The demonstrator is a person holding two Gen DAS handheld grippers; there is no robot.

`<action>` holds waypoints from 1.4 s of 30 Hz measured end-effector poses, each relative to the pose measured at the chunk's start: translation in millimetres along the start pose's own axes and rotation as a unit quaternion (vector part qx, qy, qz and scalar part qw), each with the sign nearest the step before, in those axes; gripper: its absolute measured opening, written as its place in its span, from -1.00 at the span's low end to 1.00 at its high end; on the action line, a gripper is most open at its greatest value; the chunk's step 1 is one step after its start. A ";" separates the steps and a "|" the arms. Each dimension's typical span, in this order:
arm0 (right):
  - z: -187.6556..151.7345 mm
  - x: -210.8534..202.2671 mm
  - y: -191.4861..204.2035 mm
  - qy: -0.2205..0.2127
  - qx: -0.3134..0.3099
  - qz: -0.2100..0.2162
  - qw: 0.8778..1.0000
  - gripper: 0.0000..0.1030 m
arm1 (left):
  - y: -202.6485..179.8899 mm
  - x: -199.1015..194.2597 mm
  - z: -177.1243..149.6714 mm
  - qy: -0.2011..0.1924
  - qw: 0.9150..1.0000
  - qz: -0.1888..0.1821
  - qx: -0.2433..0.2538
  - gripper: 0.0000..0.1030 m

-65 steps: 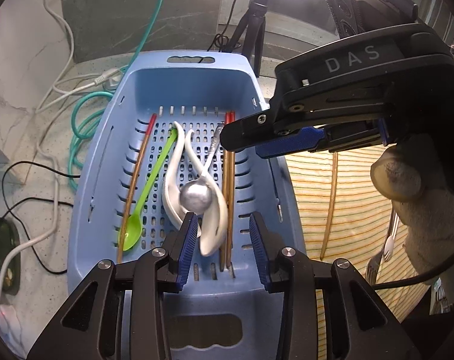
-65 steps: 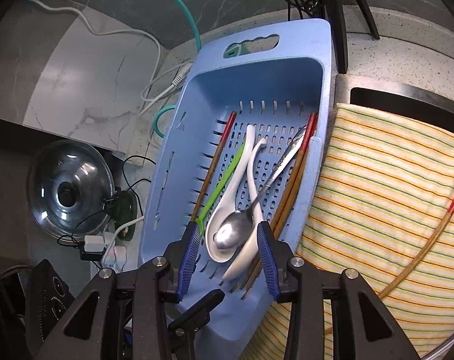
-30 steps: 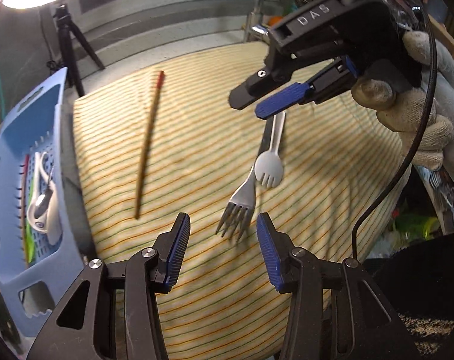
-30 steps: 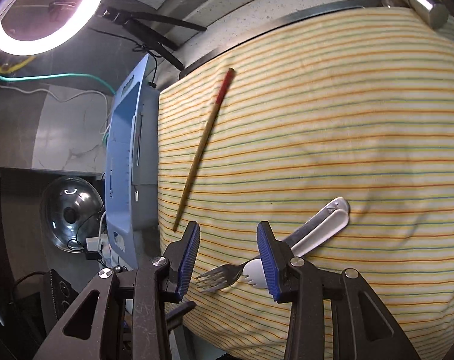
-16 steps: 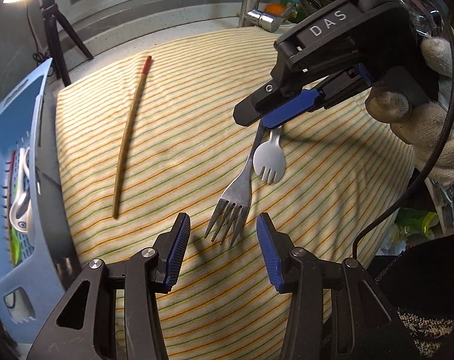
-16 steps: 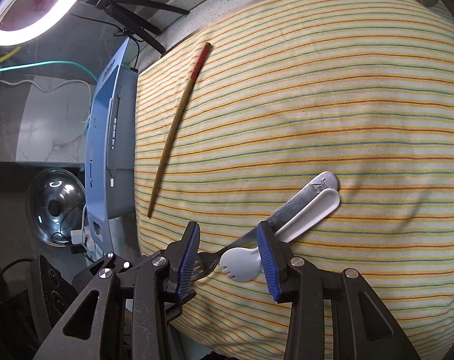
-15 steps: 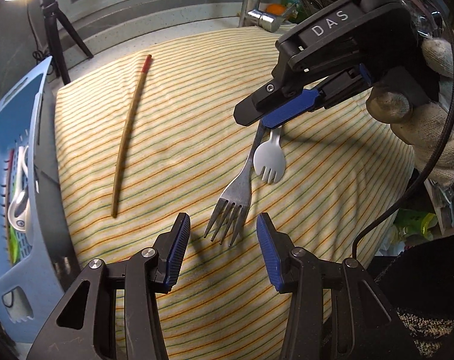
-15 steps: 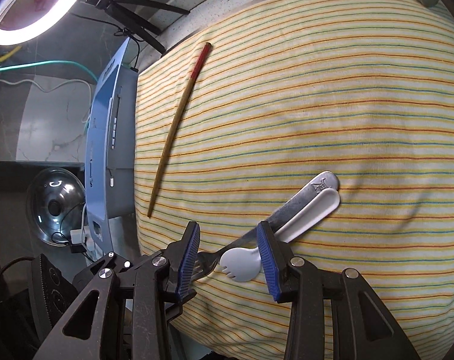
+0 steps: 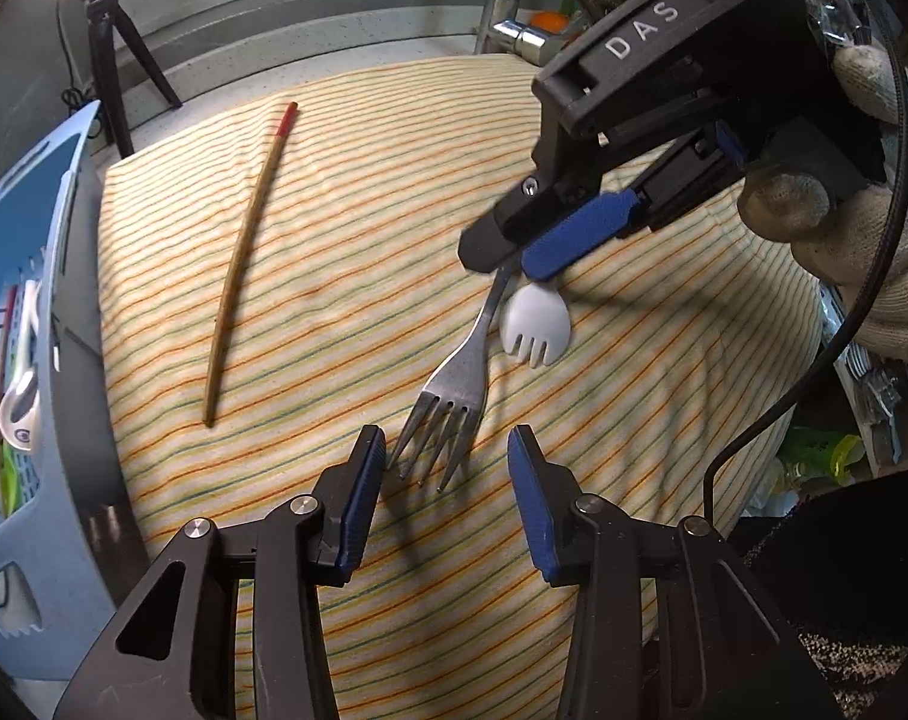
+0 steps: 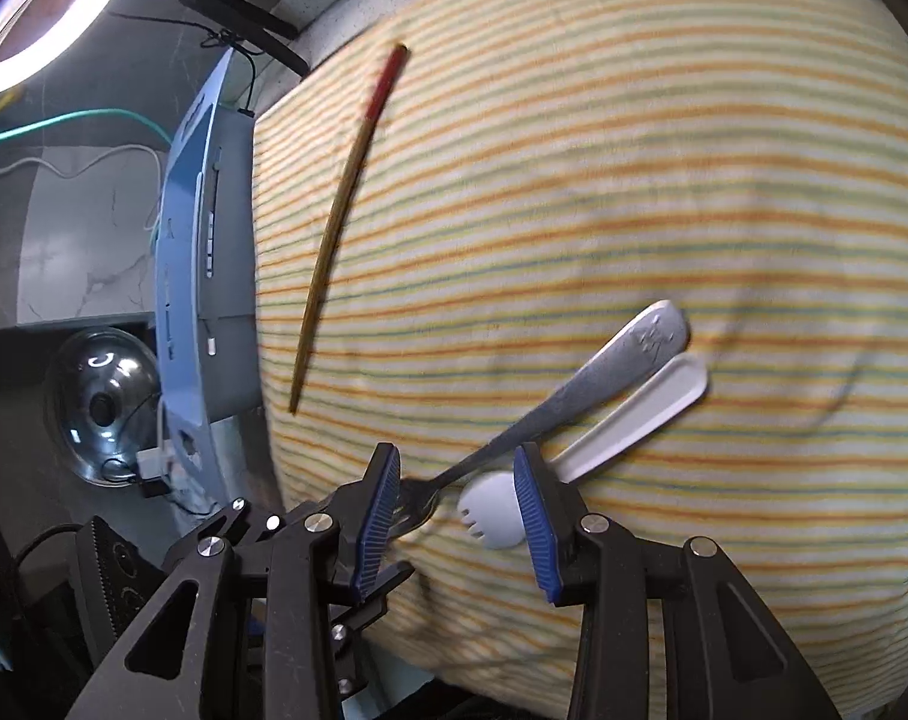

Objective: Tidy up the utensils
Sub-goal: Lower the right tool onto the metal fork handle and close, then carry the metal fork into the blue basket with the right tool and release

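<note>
A metal fork point(image 9: 454, 384) and a white plastic spork point(image 9: 535, 324) lie side by side on the striped cloth point(image 9: 363, 240). My left gripper point(image 9: 444, 486) is open, its fingers on either side of the fork's tines. My right gripper point(image 10: 457, 504) is open and low over the necks of the fork point(image 10: 574, 390) and spork point(image 10: 496, 507); it also shows in the left wrist view point(image 9: 532, 240). A single red-tipped chopstick point(image 9: 243, 276) lies on the cloth to the left.
A blue slotted basket point(image 9: 39, 480) stands at the cloth's left edge and holds spoons and chopsticks. A tap point(image 9: 508, 24) and a tripod point(image 9: 111, 60) stand behind. A glass pot lid point(image 10: 102, 408) lies beyond the basket.
Both grippers left the basket and swung over the cloth. In the last half second both moved closer to the fork and spork, the right one dropping lower over them.
</note>
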State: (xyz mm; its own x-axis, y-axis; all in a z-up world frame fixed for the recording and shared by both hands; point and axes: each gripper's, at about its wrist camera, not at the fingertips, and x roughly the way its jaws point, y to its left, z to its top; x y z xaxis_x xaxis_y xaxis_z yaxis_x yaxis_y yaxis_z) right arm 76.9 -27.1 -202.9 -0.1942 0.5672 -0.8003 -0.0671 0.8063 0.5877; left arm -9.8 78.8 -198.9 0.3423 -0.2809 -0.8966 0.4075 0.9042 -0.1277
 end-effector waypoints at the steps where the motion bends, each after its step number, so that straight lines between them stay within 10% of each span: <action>1: -0.4 0.5 0.9 -0.002 -0.004 -0.005 1.000 -0.30 | 1.8 -1.3 0.5 -0.002 1.000 0.000 -0.003 -0.20; 23: 12.2 16.8 22.3 -0.015 -0.048 -0.005 0.999 -0.26 | 1.3 3.7 -6.1 -0.027 0.998 -0.016 -0.051 -0.39; 42: 1.7 22.2 26.3 -0.046 -0.043 -0.028 0.998 -0.83 | -4.1 -3.2 -10.1 -0.052 0.997 -0.007 -0.060 -0.56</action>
State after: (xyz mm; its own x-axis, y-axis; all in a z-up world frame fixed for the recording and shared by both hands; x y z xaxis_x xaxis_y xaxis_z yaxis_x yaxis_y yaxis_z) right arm 72.5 7.0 -205.5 -0.0981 0.5379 -0.8373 -0.1595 0.8220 0.5467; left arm -21.1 79.2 -199.8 0.4262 -0.3209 -0.8458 0.3104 0.9301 -0.1964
